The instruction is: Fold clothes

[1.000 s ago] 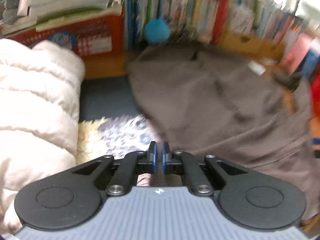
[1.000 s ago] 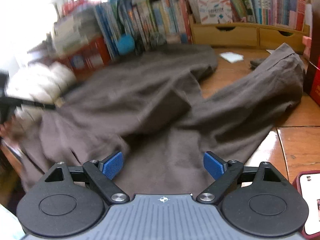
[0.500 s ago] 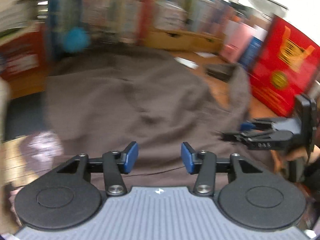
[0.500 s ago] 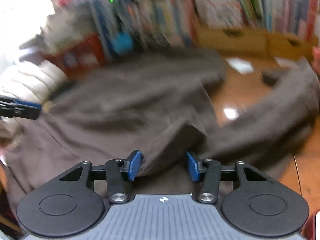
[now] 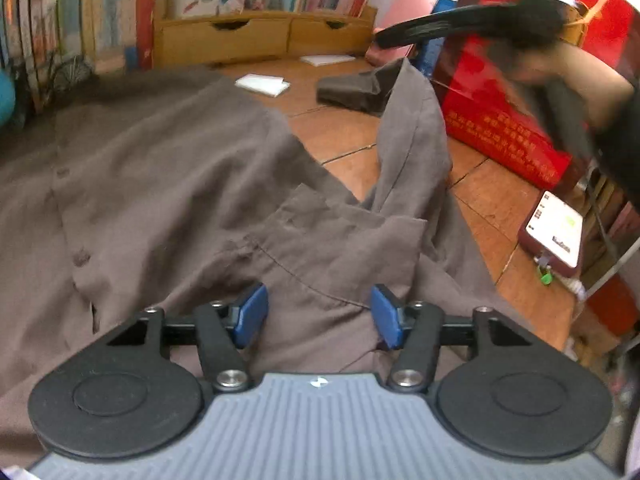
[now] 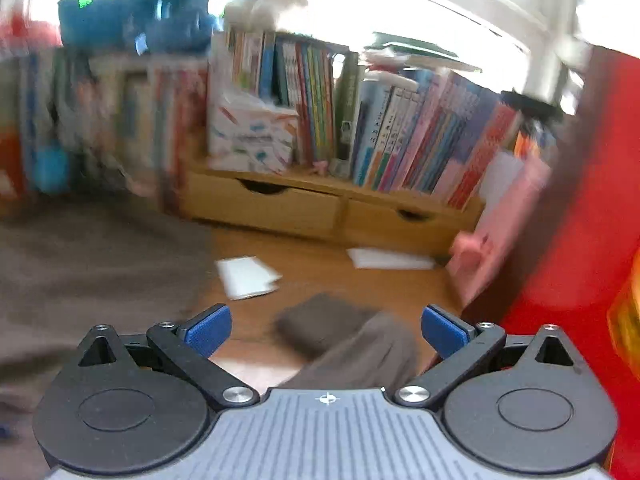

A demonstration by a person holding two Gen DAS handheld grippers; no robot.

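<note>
A brown button-up shirt [image 5: 168, 168] lies spread and rumpled on the wooden table [image 5: 352, 132], one sleeve [image 5: 416, 128] rising toward the far right. My left gripper [image 5: 318, 316] is open just above the shirt's collar area, with nothing between the pads. My right gripper [image 6: 326, 330] is open and empty, raised over the sleeve end [image 6: 360, 352]. In the left wrist view the right gripper [image 5: 460, 26] shows blurred at the upper right, above the sleeve tip. The shirt's body [image 6: 80, 264] fills the left of the right wrist view.
A wooden drawer unit [image 5: 256, 40] with books stands at the back. A red box [image 5: 504, 120] stands at the right. White paper pieces [image 5: 262, 84] and a folded dark cloth [image 5: 348, 92] lie on the table. A phone [image 5: 556, 232] lies at the right edge.
My left gripper opened from shut and swung right over the shirt. My right gripper opened wider, lifted and moved to the far right sleeve end.
</note>
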